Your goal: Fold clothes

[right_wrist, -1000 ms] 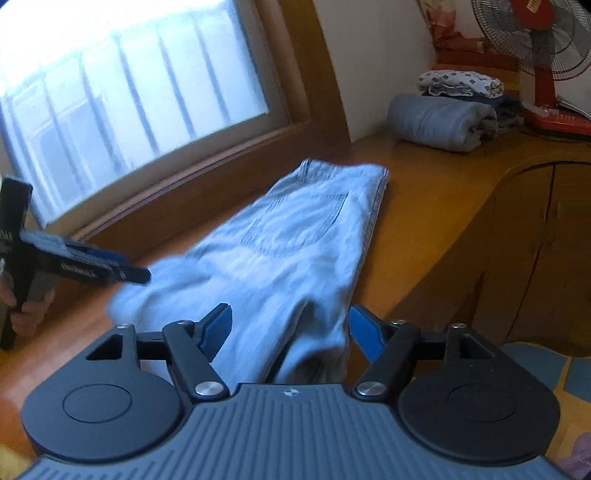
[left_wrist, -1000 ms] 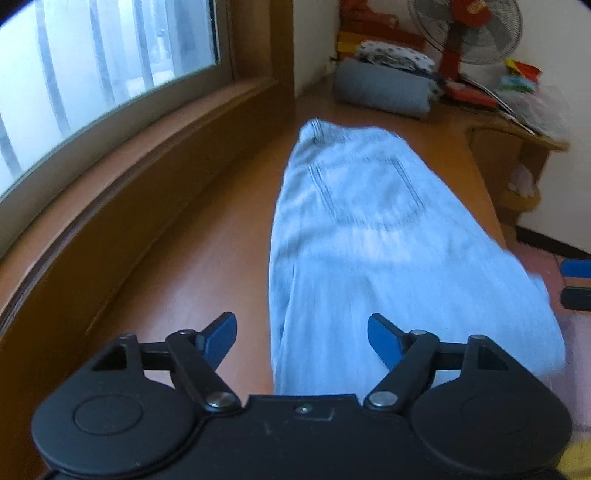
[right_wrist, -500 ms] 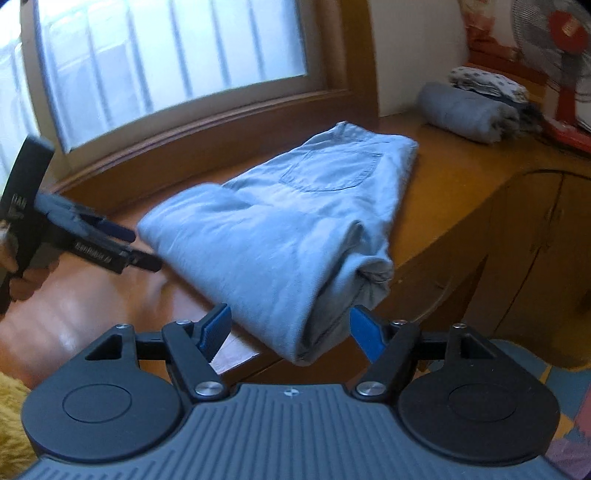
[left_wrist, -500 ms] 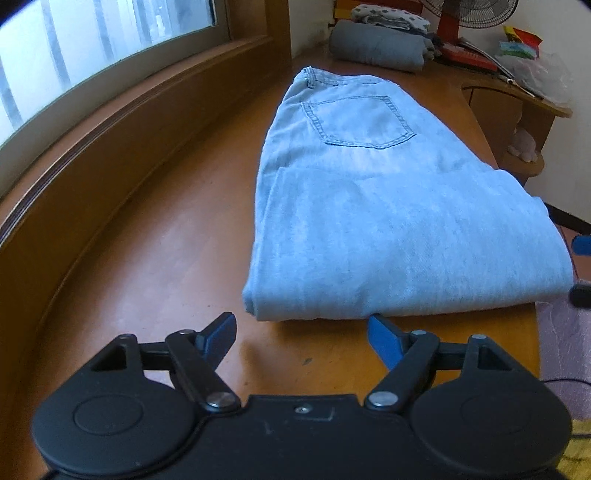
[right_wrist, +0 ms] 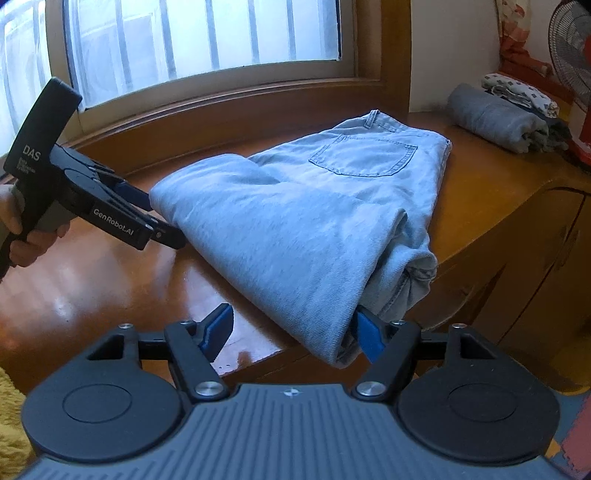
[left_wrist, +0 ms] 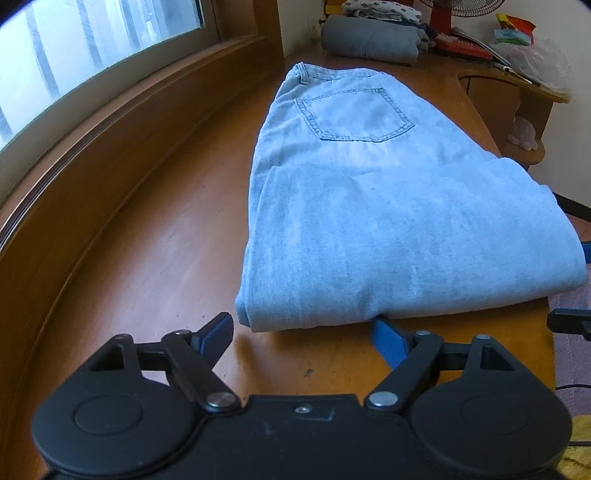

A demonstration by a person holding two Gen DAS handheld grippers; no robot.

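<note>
Polished orange-brown wooden bench (left_wrist: pixel 155 258) runs under a long barred window (right_wrist: pixel 207 37) with a thick wooden sill. Daylight from the window; glare on the varnish. In the left wrist view the bench stretches toward 12 o'clock, ending at a white wall.

At the far end, 12 to 1 o'clock: a rolled grey garment (left_wrist: pixel 369 38) with a patterned white cloth (left_wrist: pixel 380 9) on top, and a red-stemmed fan (right_wrist: pixel 576 74) beside them. A clear plastic bag (left_wrist: pixel 535 55) at 2 o'clock on a curved shelf corner. A wooden cabinet front (right_wrist: pixel 535 266) drops below the bench edge at 3 o'clock in the right wrist view.

Light blue jeans (left_wrist: pixel 369 206) lie flat on the bench, folded in half lengthwise and doubled over. Long axis runs from 6 toward 12 o'clock in the left wrist view; waistband at the far end, back pocket facing up, folded edge at the near end. One near corner overhangs the bench edge in the right wrist view.

Left hand-held gripper (left_wrist: pixel 303 328): jaws wide, just been spreading further, nothing between them; tips just short of the near fold, held by a hand (right_wrist: pixel 26 236).

Right hand-held gripper (right_wrist: pixel 291 328): jaws wide apart, the overhanging corner against its right finger, not clamped.
</note>
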